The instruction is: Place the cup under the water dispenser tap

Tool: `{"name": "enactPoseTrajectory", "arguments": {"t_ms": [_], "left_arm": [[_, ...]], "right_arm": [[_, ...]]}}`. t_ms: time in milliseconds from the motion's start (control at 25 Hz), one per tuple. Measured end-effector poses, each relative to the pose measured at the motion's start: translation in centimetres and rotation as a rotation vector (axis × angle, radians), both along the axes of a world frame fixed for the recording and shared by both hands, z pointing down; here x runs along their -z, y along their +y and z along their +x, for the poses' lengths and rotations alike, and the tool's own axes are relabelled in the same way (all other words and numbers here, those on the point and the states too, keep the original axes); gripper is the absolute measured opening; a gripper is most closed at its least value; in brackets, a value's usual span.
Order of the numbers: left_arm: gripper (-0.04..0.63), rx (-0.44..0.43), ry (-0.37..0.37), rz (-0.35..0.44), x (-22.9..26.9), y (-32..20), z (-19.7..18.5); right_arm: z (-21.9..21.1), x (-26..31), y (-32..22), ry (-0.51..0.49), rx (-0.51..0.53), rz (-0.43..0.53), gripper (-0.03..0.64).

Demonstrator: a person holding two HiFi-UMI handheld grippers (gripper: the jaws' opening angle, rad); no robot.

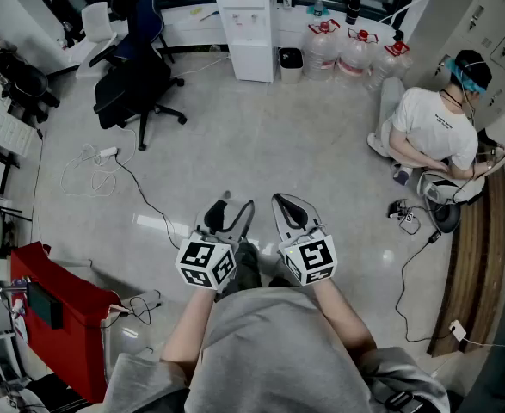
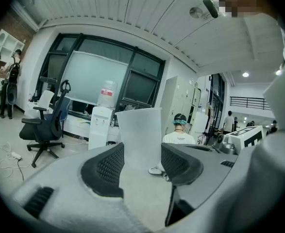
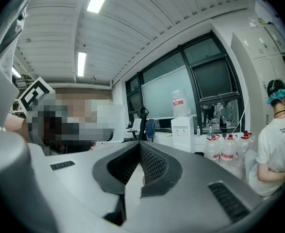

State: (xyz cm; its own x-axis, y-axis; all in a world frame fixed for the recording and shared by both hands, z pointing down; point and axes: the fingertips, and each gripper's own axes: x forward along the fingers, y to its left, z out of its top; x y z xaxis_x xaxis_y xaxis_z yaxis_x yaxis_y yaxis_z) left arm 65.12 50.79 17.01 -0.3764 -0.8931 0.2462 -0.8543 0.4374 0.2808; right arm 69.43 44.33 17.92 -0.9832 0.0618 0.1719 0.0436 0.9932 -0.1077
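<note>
Currently, left tongs (image 2: 142,152) grip a cup (image 2: 140,130); right tongs (image 3: 140,149) sit closed, empty. Risk: a loose grip drops the cup before the dispenser (image 1: 248,28).

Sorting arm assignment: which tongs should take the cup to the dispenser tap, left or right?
Left. The left tongs hold the cup between their pads; the right tongs are shut with nothing in them. The water dispenser stands across the floor, ahead of both.
</note>
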Motion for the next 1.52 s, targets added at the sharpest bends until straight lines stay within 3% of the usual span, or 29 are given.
{"name": "enactPoseTrajectory", "arguments": {"t_ms": [440, 960, 1200, 1520], "left_arm": [[0.239, 0.014, 0.000, -0.019, -0.7, 2.5, -2.0], [0.239, -0.098, -0.125, -0.059, 0.7, 1.5, -15.6], [0.239, -0.127, -0.117, -0.048, 1.1, 0.6, -20.7], [0.239, -0.163, -0.145, -0.074, -0.1, -3.4, -25.5]], "right_arm": [[-1.3, -0.7, 1.9, 0.037, -0.012, 0.005, 0.009], [-14.5, 0.2, 1.8, 0.046, -0.134, -0.027, 0.011], [-18.4, 0.5, 1.3, 0.057, -0.172, -0.021, 0.011], [-23.6, -0.4, -3.3, 0.050, -0.206, -0.030, 0.011]]}}
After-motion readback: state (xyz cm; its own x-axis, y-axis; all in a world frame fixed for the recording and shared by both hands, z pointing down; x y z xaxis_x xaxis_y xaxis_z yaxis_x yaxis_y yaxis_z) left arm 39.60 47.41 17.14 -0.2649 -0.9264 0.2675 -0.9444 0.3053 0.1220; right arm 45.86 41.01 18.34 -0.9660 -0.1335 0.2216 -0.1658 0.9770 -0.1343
